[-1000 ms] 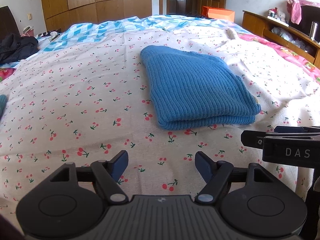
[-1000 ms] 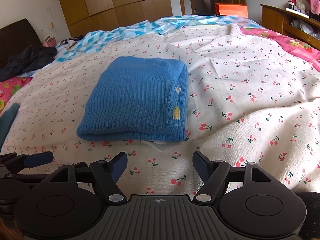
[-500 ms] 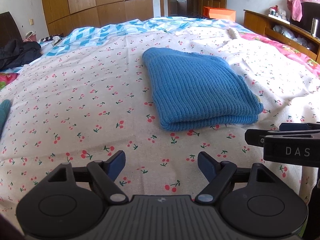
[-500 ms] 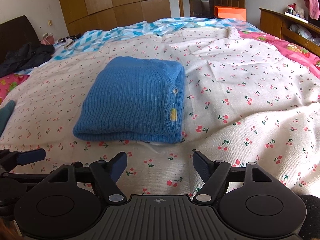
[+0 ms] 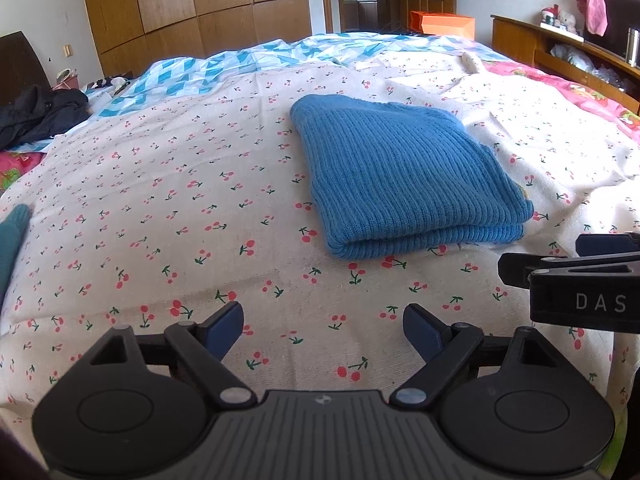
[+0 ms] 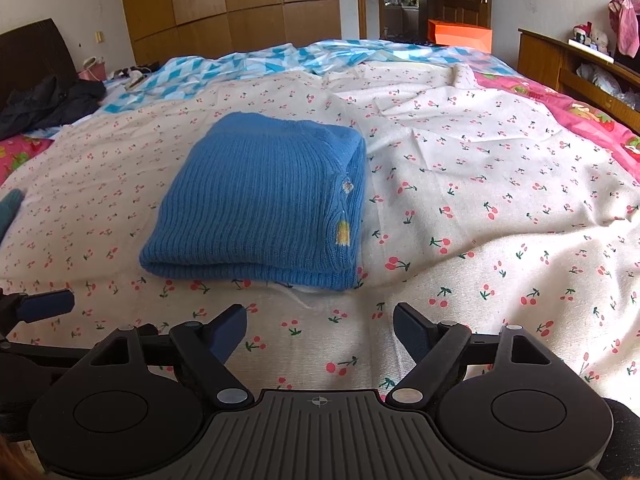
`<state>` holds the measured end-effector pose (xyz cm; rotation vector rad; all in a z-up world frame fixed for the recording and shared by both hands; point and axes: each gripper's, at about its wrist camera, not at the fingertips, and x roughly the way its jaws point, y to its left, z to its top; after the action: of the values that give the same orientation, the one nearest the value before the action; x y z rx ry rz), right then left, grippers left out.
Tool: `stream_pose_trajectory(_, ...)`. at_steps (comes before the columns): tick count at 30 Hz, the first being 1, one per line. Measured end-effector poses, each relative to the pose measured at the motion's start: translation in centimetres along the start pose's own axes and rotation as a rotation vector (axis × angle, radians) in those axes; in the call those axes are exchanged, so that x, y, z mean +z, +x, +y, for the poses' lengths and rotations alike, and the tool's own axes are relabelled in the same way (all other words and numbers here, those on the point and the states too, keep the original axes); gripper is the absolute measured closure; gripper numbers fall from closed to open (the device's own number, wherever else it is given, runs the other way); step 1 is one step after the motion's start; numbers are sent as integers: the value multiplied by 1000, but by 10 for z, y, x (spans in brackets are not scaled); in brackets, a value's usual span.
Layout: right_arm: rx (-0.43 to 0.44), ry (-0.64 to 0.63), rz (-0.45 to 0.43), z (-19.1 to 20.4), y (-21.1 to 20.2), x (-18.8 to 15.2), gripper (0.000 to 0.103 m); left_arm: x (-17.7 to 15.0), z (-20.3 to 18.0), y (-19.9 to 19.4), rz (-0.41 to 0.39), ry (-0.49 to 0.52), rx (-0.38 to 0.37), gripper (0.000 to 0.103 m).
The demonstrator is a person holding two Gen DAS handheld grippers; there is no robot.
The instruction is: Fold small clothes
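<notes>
**Folded sweater lay ahead of both empty claws**

The blue knitted sweater [image 5: 404, 176] lay folded into a thick rectangle on the bed, on the cherry-print sheet [image 5: 160, 208]. In the left wrist view it sat well ahead of the left claw [image 5: 323, 330] and off to the right, its doubled near edge facing the camera. The left claw's jaws were spreading wider, with only bare sheet between them and nothing gripped. In the right wrist view the sweater [image 6: 264, 196] lay ahead of the right claw [image 6: 319, 330] and slightly to the left, a small yellow patch showing on its right side. The right claw's jaws were likewise opening, empty, with the sheet [image 6: 480, 184] beneath. Neither claw touched the sweater. A dark teal cloth [image 5: 12, 236] poked in at the sheet's left edge
</notes>
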<state>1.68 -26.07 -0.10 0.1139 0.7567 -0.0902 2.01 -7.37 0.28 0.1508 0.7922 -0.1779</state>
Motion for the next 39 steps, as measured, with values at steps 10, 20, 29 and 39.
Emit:
stream_pose_trajectory(10, 0, 12, 4, -2, 1, 1, 20, -1, 0, 1, 4, 5, 19, 9)
stream_pose_trajectory(20, -25, 7, 8, 0, 1, 0, 15, -1, 0, 1, 7, 0, 25, 9)
stream_pose_trajectory(29, -36, -19, 15, 4, 3, 0, 15, 0, 1, 1, 10, -1, 35, 8)
stream_pose_trajectory(39, -39, -30, 21, 5, 4, -1, 15, -1, 4, 2, 14, -10, 40, 8)
